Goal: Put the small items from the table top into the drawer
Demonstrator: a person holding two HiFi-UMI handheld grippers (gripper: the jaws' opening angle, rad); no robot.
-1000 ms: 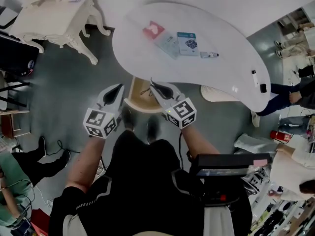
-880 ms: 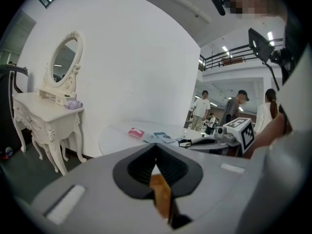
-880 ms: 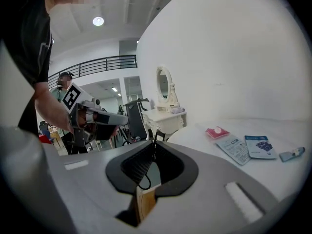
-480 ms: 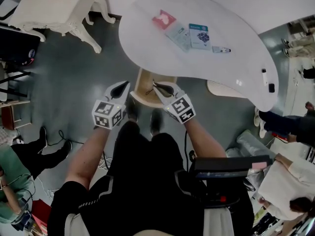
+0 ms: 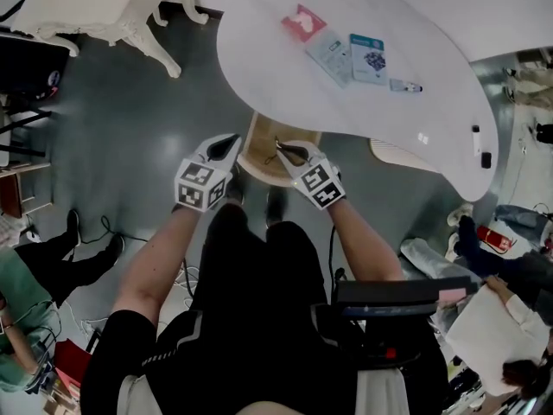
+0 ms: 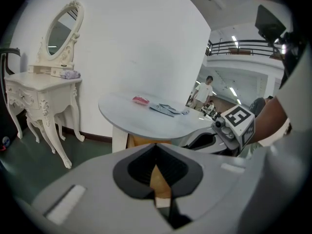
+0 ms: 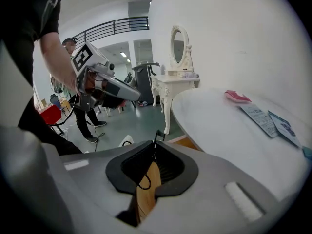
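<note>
Several flat paper packets (image 5: 331, 52) on the white surface (image 5: 285, 85) look light, flimsy, best edge-pinched; left jaws closed empty, right jaws nipping thin black wire (image 7: 147, 172).

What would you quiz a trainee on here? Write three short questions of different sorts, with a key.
1. True or false: the red packet lies inside the wooden drawer.
2. What is pinched in the right claw? A) a thin black wire B) a blue card C) nothing
3. Fill in: the jaws of the left claw are ____, with nothing between them.

Key
1. False: it lies on the white table top.
2. A: the thin black wire runs up between its jaws.
3. Shut.
</note>
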